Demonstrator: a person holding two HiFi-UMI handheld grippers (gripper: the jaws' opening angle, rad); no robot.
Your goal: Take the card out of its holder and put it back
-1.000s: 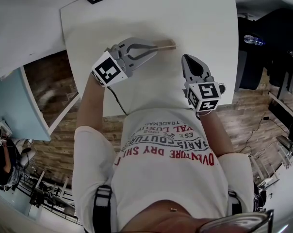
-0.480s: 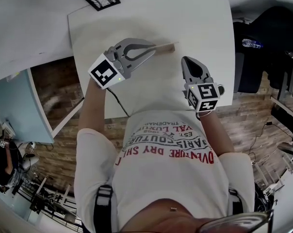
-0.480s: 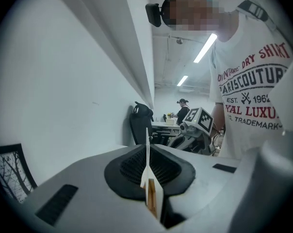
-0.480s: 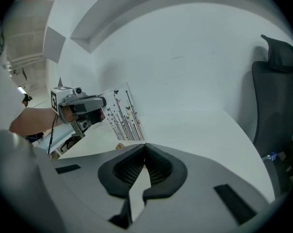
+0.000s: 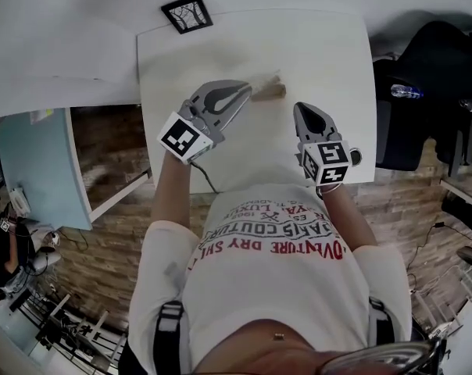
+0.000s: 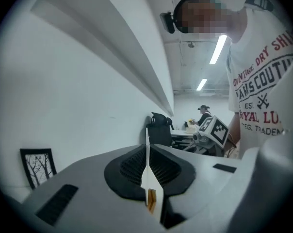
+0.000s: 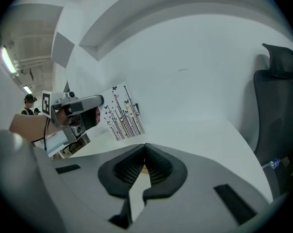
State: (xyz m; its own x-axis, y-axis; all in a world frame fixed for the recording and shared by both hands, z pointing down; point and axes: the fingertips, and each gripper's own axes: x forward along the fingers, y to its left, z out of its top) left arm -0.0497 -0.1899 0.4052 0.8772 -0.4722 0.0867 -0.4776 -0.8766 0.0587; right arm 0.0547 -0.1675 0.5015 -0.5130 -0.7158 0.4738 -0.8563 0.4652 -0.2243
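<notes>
With the left gripper [image 5: 248,90] pinching the card [image 7: 124,113] by one end above the table's [image 5: 330,53] far middle and the right gripper [image 5: 299,109] pressed shut, seemingly empty, near right, the card could swivel and miss the unsteadied wooden holder [image 5: 271,91].

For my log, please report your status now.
Left gripper shut on card. Right gripper shut, empty. Wooden holder close by card. No obstruction seen.

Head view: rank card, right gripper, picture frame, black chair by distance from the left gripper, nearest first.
1. card, in the left gripper's jaws.
2. right gripper, just to its right.
3. picture frame, at the table's far left corner.
4. black chair, beyond the table's right edge.
</notes>
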